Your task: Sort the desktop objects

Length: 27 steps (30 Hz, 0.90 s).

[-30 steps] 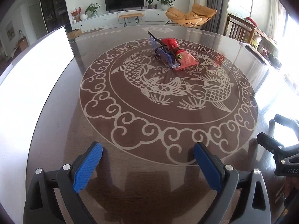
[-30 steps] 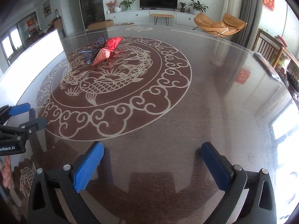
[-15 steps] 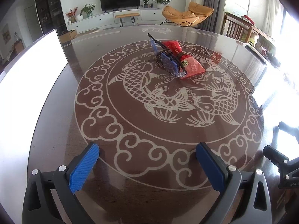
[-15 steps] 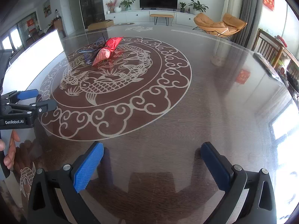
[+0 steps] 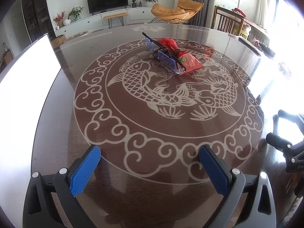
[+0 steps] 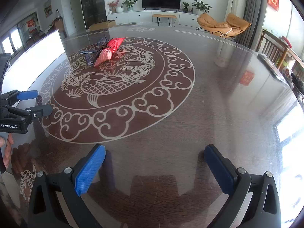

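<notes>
A red packet point(image 5: 182, 54) lies near the middle of the round dark table point(image 5: 57, 102), with a blue translucent piece point(image 5: 167, 60) and a thin black item point(image 5: 161, 46) lying against it. The same pile shows in the right wrist view point(image 6: 109, 50) at the far left. My left gripper point(image 5: 150, 157) is open and empty, low over the table's near part, well short of the pile. My right gripper point(image 6: 154, 157) is open and empty over the table's right side. Each gripper shows at the other view's edge.
A bright white panel point(image 5: 24, 72) stands along the table's left edge. Dark flat items point(image 6: 271, 66) lie at the far right rim. Wooden chairs point(image 5: 228, 22) stand beyond the table. A fish pattern point(image 5: 171, 93) covers the tabletop.
My left gripper has moved forward toward the pile, which looks nearer. In the right wrist view the left gripper has risen and come further in. The right gripper has barely moved.
</notes>
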Each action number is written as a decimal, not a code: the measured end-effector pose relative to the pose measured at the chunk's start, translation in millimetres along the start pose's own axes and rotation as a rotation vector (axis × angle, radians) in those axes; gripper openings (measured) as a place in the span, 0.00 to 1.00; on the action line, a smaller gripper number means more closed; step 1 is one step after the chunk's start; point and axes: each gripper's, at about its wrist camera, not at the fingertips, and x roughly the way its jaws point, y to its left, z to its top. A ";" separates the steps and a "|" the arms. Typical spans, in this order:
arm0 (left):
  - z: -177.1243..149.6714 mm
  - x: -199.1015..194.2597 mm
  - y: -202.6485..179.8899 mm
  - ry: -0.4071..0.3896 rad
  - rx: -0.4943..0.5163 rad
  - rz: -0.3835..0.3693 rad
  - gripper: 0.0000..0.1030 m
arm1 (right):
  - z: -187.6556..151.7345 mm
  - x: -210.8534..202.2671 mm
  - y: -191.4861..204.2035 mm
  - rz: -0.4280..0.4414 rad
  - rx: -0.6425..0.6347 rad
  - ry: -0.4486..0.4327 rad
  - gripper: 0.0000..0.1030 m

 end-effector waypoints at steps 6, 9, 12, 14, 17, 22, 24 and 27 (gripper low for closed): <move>0.3 -0.3 0.4 -0.004 0.003 -0.002 1.00 | 0.0 0.0 -0.1 0.000 0.000 0.000 1.00; 0.4 -0.2 0.7 -0.004 0.003 -0.002 1.00 | 0.9 0.1 0.0 -0.001 -0.003 0.000 1.00; 0.4 -0.1 0.5 -0.005 0.003 -0.002 1.00 | 19.1 12.7 7.6 0.034 -0.038 0.061 1.00; 0.4 -0.1 0.5 -0.005 0.002 -0.002 1.00 | 44.2 19.1 11.9 0.039 -0.048 0.060 0.94; 0.3 0.0 0.5 -0.005 0.003 -0.002 1.00 | 92.5 27.6 22.3 0.060 -0.051 0.012 0.89; 0.6 -0.2 -0.3 -0.005 0.003 -0.002 1.00 | 157.7 62.6 50.3 0.085 -0.035 0.037 0.65; 0.5 -0.1 -0.5 -0.005 0.003 -0.002 1.00 | 172.3 74.1 60.6 0.114 -0.008 0.037 0.65; 0.5 0.0 -0.5 -0.005 0.003 -0.003 1.00 | 184.7 90.5 73.7 0.117 0.005 0.047 0.63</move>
